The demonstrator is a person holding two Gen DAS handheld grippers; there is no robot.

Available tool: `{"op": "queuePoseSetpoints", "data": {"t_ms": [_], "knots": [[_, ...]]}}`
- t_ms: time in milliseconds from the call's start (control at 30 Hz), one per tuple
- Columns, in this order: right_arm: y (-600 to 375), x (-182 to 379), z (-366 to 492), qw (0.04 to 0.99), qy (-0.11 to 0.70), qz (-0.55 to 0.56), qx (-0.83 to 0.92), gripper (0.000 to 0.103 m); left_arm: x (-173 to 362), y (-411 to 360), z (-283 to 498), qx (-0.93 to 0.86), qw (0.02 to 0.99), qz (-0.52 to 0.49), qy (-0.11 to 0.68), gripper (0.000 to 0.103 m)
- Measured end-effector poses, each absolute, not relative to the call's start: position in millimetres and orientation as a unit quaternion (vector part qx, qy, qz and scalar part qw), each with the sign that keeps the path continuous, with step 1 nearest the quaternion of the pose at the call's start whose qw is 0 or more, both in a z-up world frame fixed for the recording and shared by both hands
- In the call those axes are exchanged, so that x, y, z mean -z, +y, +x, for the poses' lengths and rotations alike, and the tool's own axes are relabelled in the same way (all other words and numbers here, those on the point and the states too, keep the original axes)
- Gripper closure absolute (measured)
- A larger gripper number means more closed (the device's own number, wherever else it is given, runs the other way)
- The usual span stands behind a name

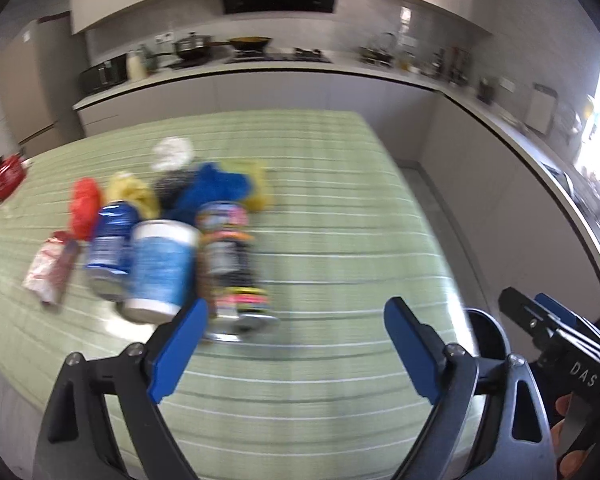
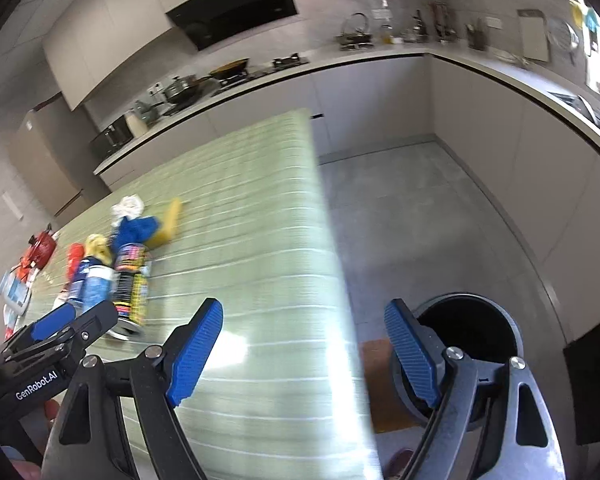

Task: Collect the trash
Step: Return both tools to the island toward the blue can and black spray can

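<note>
Here table edge borders bare floor (bin below).

Black two-finger left gripper and right gripper carry ribbed blue pads and silver screws; white lettering reads "DAS" on one body, "GenRobot.AI" on the other.

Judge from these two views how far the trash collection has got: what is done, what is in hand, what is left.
Done: nothing that shows; the bin on the floor past the table's edge looks dark inside, its contents unreadable. In hand: nothing; the left gripper and right gripper are both open and empty. Left: the whole pile on the green table, including the white cup, blue can, colourful can and crumpled wrappers.
</note>
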State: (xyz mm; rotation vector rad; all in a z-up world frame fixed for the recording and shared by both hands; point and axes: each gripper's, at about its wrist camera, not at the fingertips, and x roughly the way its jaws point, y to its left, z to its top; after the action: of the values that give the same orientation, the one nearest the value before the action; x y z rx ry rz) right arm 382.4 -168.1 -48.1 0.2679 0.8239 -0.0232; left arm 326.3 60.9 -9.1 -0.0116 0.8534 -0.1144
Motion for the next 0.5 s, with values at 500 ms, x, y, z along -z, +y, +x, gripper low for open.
{"op": "queuePoseSetpoints", "data": {"t_ms": [500], "knots": [[-16,45,430,0.908,0.407,0.082,-0.055,0.018,21,197,342,-0.041,0.911,-0.054,0.406,0.012]]}}
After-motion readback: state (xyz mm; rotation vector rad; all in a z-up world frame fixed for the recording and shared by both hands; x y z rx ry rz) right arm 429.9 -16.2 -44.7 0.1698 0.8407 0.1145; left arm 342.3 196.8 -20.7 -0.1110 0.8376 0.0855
